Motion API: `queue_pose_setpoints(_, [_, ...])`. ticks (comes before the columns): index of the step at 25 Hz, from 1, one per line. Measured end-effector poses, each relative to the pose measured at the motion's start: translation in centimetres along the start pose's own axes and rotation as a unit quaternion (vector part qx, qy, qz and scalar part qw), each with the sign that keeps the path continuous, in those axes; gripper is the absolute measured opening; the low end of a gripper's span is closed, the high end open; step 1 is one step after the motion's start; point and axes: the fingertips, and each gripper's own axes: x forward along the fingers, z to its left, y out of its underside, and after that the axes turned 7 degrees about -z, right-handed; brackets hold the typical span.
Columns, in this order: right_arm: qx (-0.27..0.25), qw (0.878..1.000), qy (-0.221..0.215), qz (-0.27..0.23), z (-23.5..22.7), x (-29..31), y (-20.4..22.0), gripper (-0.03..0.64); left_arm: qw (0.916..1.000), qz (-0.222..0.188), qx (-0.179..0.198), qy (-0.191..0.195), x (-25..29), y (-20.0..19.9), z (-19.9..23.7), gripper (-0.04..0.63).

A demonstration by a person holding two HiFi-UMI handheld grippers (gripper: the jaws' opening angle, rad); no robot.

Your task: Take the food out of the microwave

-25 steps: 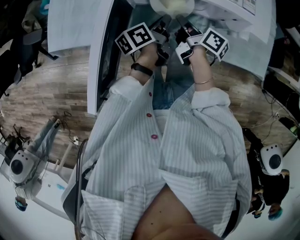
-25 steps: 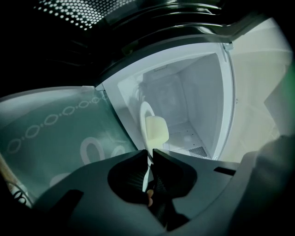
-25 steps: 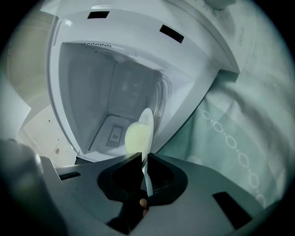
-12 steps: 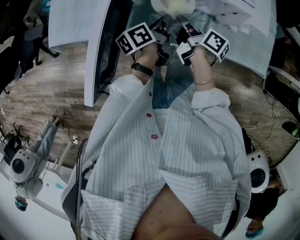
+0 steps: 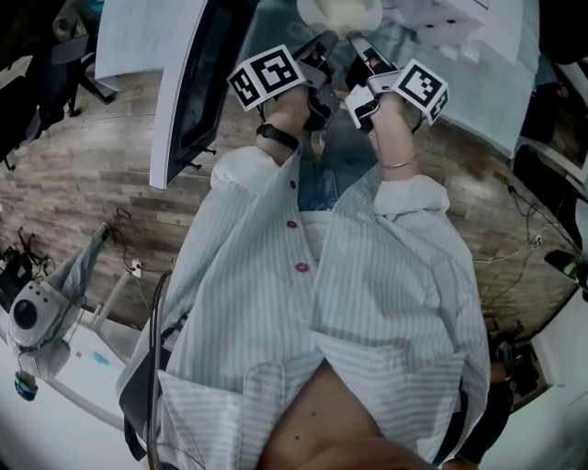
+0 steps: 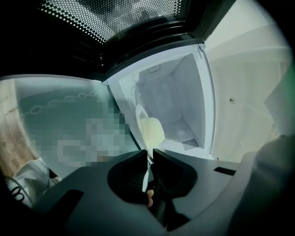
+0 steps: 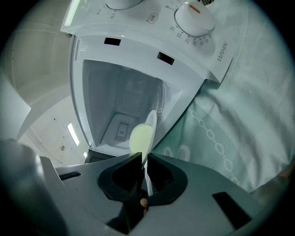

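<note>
Food (image 5: pixel 342 11), a pale yellow mound, sits on a white plate (image 7: pixel 151 119) that I hold between my two tools in front of the open microwave (image 7: pixel 138 46). My left tool (image 6: pixel 150 159) is clamped on the plate's near rim on one side, its jaws pinched almost together on the thin edge. My right tool (image 7: pixel 144 163) grips the rim on the other side in the same way. Both gripper views see the plate edge-on against the bare white cavity; I cannot tell whether it has fully cleared the opening. The door (image 5: pixel 193 83) stands swung out to my left, its dotted window above my left tool. A teal patterned cloth (image 7: pixel 221 138) lies below the microwave on my right.
</note>
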Motion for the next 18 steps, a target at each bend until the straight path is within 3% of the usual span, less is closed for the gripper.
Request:
queue_pose_setpoints(9, [-0.019,0.999,-0.008,0.046,0.4,0.3,0.7,0.058,0.9991,-0.039,-0.012,-0.005,-0.9,-0.1,0.2,0.046])
queue_pose_setpoints(18, [-0.050,0.995,-0.033,0.080,1.7,0.2,1.0,0.058,0.9970,-0.076,0.007,-0.008,-1.9,-0.5,-0.6,0.051])
